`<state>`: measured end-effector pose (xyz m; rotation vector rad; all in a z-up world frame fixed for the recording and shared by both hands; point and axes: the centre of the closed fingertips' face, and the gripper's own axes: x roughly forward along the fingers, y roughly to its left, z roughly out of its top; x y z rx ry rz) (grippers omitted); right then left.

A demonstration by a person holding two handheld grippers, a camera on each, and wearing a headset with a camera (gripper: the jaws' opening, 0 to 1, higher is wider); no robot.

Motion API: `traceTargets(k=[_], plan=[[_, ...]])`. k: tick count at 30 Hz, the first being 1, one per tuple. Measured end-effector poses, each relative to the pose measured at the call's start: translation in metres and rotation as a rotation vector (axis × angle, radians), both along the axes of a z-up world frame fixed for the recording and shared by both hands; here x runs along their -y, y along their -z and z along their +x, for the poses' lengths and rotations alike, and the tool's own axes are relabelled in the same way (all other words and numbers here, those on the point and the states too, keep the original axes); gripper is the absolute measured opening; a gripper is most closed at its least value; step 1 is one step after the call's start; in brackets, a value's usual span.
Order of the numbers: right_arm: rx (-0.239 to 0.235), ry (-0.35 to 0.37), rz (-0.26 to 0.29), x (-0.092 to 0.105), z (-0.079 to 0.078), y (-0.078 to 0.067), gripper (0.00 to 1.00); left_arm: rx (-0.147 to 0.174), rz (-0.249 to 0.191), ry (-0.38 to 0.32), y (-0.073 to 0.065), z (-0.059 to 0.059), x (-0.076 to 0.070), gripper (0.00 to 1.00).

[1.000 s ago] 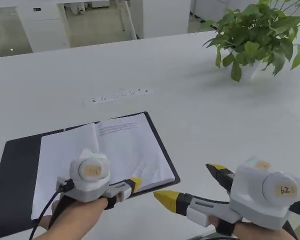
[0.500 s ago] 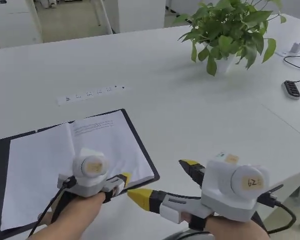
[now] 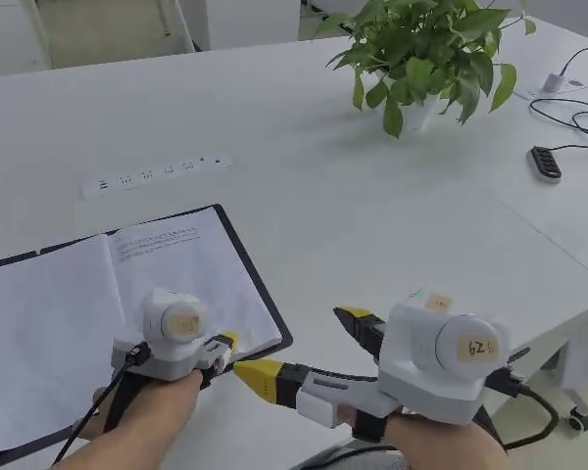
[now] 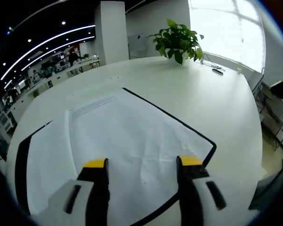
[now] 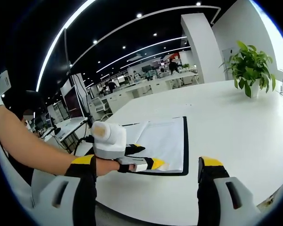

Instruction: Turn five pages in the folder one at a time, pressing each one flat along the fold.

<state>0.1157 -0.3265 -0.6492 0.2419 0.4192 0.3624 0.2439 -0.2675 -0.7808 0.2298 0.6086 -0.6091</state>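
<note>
Folder [image 3: 59, 313] lies open and flat on the worktop [image 3: 372, 225], near-left in the head view. Black cover edge shows round white pages. Right page [image 3: 191, 279] has a few lines of print at its top and is otherwise blank.

Left tool [image 3: 225, 343] sits over the near outer corner of that page. In the left gripper view, left tool [image 4: 143, 162] has jaws apart with nothing between them, page and folder [image 4: 132, 136] under the tips. Can't tell if they touch the paper.

Right tool [image 3: 301, 343] is off the folder, over bare worktop just right of its near corner. Jaws wide apart, empty, one yellow tip close to the left tool. The right gripper view shows the right tool [image 5: 146, 161] aimed at the left tool [image 5: 148, 156] and folder [image 5: 167, 139].

Plant [image 3: 421, 49] far right, well apart from the folder. Socket strip [image 3: 152, 173] set in the worktop beyond the folder. Black device [image 3: 546, 162] with cables at the right edge.
</note>
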Motion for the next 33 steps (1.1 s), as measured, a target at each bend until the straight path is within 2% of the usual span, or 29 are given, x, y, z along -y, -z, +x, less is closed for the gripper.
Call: traceTargets(k=[5,7,12,14,22,27,28,29,30,31,33], plan=[[-0.007,-0.002,0.001,-0.001,-0.001,0.003,0.88,0.01,-0.008,0.005,0.0,-0.005,0.004,0.49],[-0.012,-0.005,0.001,-0.002,-0.001,0.004,0.88,0.017,-0.015,0.008,0.0,-0.006,0.004,0.42],[-0.014,-0.007,0.005,-0.002,-0.001,0.004,0.88,0.05,-0.033,0.027,0.001,-0.011,0.006,0.32],[-0.019,-0.01,0.003,-0.002,-0.001,0.005,0.88,0.064,-0.033,0.034,0.001,-0.011,0.007,0.28],[-0.026,-0.01,0.004,-0.001,-0.001,0.008,0.88,0.084,-0.035,0.033,0.0,-0.009,0.006,0.19],[-0.037,-0.015,0.005,-0.001,0.0,0.011,0.87,0.088,-0.045,0.012,0.0,-0.008,0.005,0.13],[-0.037,-0.016,0.006,0.0,0.0,0.012,0.87,0.1,-0.023,-0.069,-0.001,0.0,-0.008,0.04],[-0.038,-0.017,0.007,-0.001,0.0,0.012,0.87,0.072,-0.026,-0.073,0.001,0.0,-0.015,0.0],[-0.043,-0.019,0.009,0.0,0.0,0.013,0.87,0.086,-0.035,-0.026,-0.001,-0.001,-0.011,0.0],[-0.042,-0.02,0.01,0.0,0.0,0.013,0.87,0.096,-0.001,0.009,-0.002,-0.002,-0.01,0.0],[-0.046,-0.021,0.011,0.001,0.002,0.016,0.87,0.056,-0.053,-0.04,-0.001,-0.002,-0.009,0.0]])
